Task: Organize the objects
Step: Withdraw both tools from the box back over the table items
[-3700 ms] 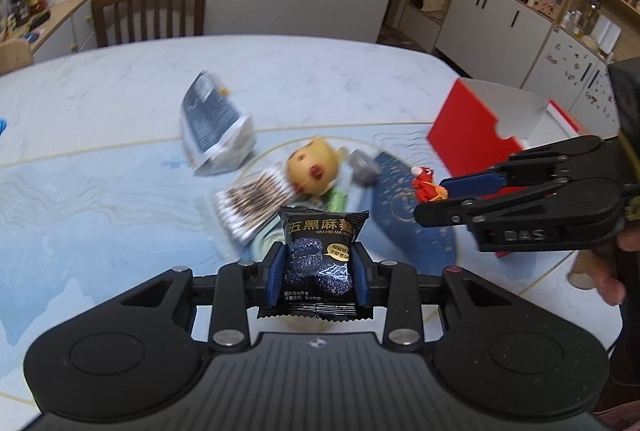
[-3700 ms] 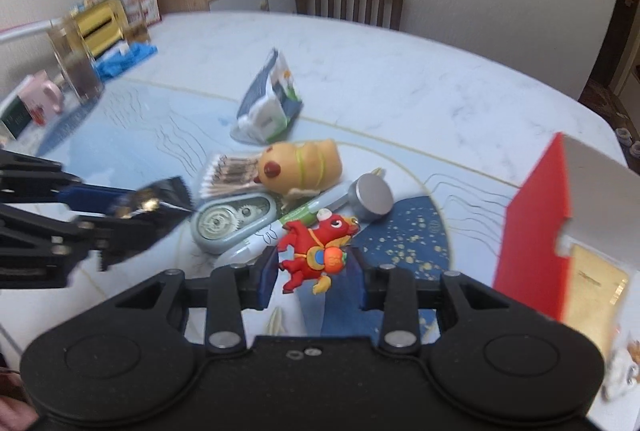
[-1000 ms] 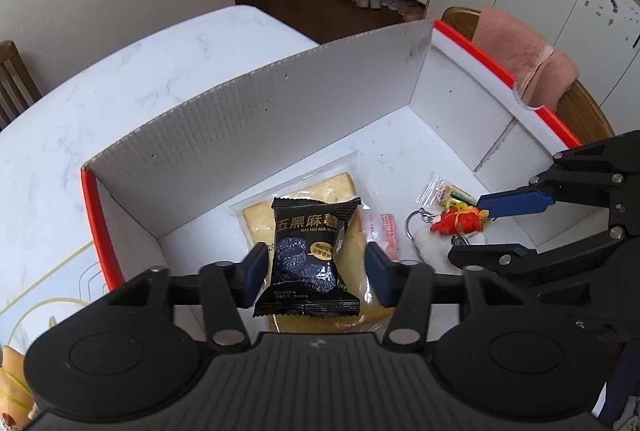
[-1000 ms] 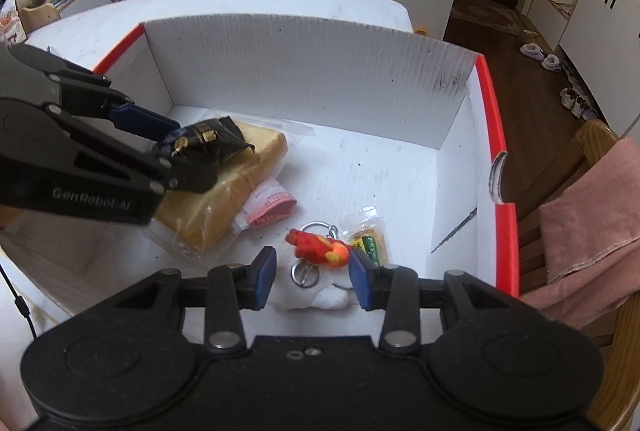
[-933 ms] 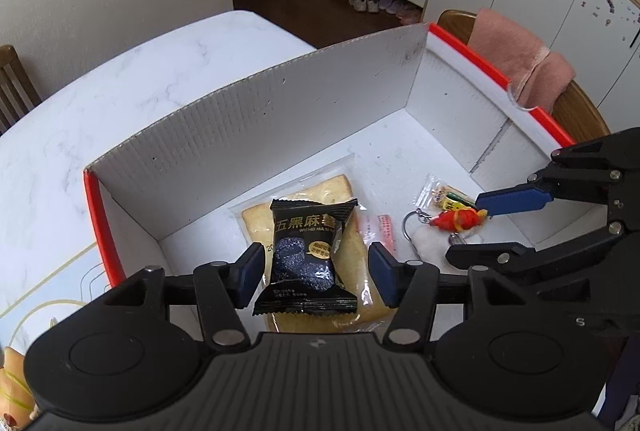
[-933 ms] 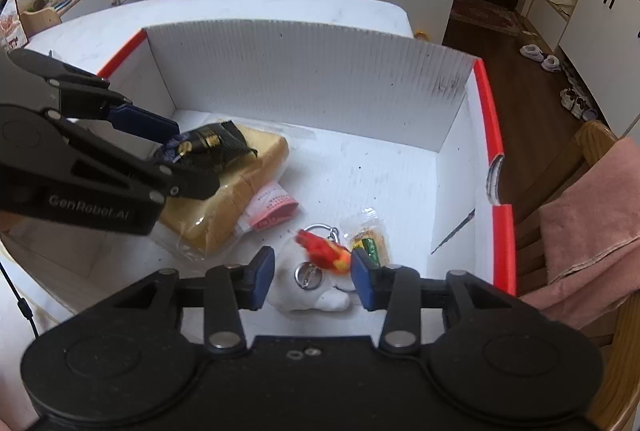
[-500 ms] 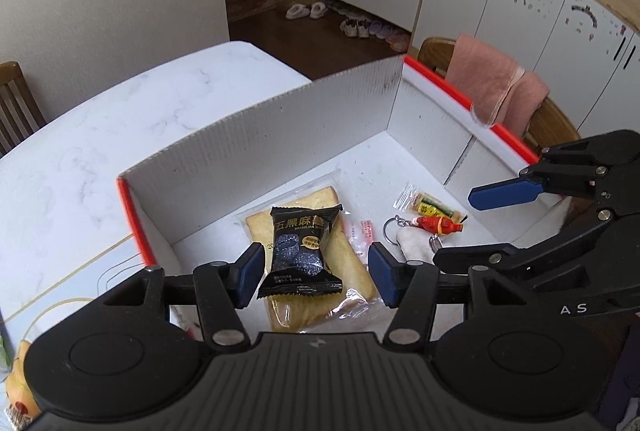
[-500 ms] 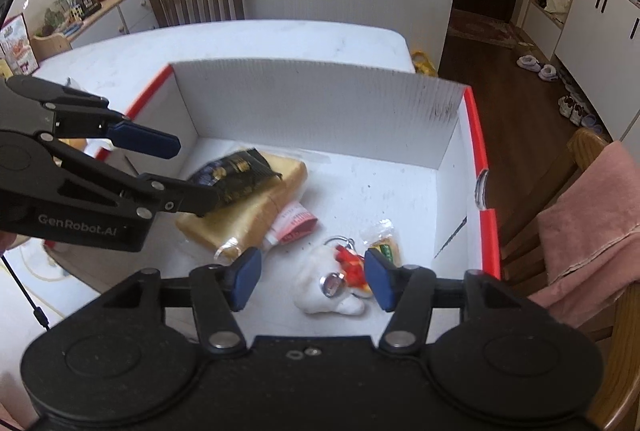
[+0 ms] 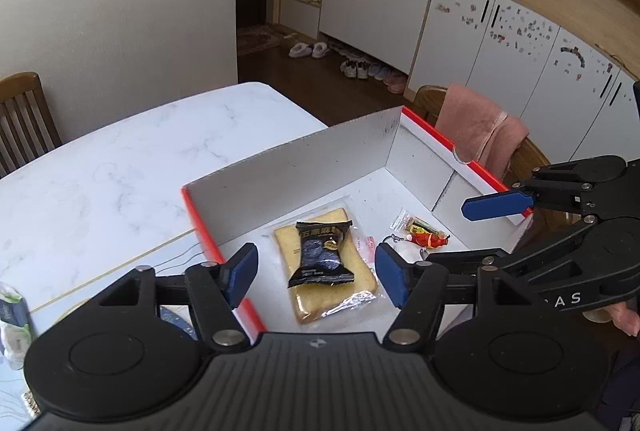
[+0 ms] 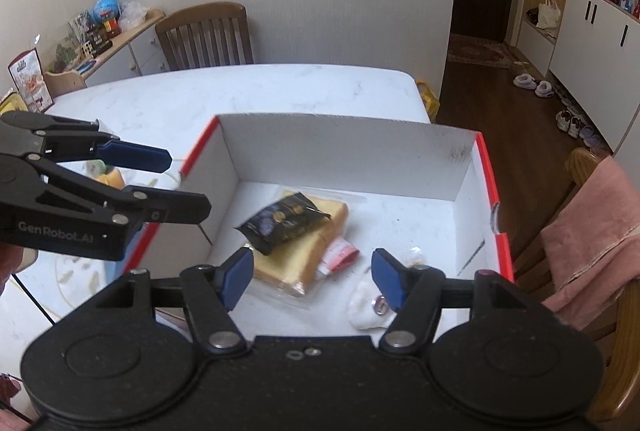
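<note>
Both my grippers, left (image 9: 316, 273) and right (image 10: 313, 275), hovered over the box (image 9: 304, 159), fingers opening, empty; snack (image 9: 322, 251) dropped at 12 o'clock. Next: fetch worktop (image 9: 120, 167) items.

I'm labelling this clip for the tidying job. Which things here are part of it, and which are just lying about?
Part of the job:
box
black snack packet
wrapped bread
red toy keychain
left gripper, jaws opening, empty
right gripper, jaws opening, empty

Lying about:
pink towel
chair
shoes

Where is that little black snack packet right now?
The black snack packet lies inside the red-edged box, on top of the wrapped bread slice, left of the small red toy.
</note>
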`<state>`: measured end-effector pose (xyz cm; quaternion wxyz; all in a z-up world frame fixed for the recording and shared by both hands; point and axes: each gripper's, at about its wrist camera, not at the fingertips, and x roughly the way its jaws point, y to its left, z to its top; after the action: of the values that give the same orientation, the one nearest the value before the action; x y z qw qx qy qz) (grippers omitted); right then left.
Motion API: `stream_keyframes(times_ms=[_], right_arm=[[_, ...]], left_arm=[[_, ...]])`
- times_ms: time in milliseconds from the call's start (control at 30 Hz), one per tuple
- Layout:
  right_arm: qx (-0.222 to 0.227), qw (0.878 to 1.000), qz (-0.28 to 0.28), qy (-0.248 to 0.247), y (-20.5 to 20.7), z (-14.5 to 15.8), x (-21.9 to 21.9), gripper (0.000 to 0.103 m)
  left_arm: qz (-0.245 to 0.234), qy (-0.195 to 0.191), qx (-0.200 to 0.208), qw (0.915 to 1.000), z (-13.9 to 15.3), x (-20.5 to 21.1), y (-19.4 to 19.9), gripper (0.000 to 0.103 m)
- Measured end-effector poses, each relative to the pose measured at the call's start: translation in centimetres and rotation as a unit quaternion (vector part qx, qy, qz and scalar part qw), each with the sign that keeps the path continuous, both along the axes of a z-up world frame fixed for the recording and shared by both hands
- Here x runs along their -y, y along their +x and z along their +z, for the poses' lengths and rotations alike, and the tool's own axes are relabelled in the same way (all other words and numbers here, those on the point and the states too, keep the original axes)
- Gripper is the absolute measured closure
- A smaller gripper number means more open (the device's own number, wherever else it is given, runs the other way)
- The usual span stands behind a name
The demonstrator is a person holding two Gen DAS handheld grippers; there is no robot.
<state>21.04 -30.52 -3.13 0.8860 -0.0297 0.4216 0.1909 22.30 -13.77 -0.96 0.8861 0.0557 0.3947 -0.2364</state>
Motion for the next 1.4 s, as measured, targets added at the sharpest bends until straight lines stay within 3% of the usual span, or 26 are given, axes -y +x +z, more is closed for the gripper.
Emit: stream_keyframes(times_ms=[200, 333, 733, 867, 1233, 1400], right_arm=[[0.001, 1.0, -0.011, 0.013, -0.9, 0.6, -1.8, 0.027], [-0.002, 0.999, -0.019, 0.029, -1.6, 0.7, -3.0, 0.023], [-0.011, 0.999, -0.015, 0.036, -3.1, 1.0, -9.1, 0.021], [-0.015, 1.0, -0.003, 0.026, -3.3, 1.0, -11.8, 0.021], [-0.039, 0.999, 0.022, 0.015, -2.3, 0.1, -18.6, 0.021], [-0.062, 0.998, 0.013, 0.021, -0.5, -1.0, -21.0, 0.021]], left_arm=[[0.003, -0.006, 0.013, 0.9999, 0.7, -2.6, -1.2, 0.032], [0.005, -0.013, 0.021, 0.9997, 1.0, -4.6, -2.3, 0.023], [0.028, -0.016, 0.019, 0.9993, 0.2, -11.9, -4.6, 0.016], [0.046, -0.024, 0.011, 0.9986, -0.4, -15.3, -4.9, 0.002], [0.088, -0.024, 0.005, 0.9958, -2.9, -22.8, -4.7, 0.001], [0.091, -0.004, 0.021, 0.9957, -4.2, -24.1, -4.0, 0.001]])
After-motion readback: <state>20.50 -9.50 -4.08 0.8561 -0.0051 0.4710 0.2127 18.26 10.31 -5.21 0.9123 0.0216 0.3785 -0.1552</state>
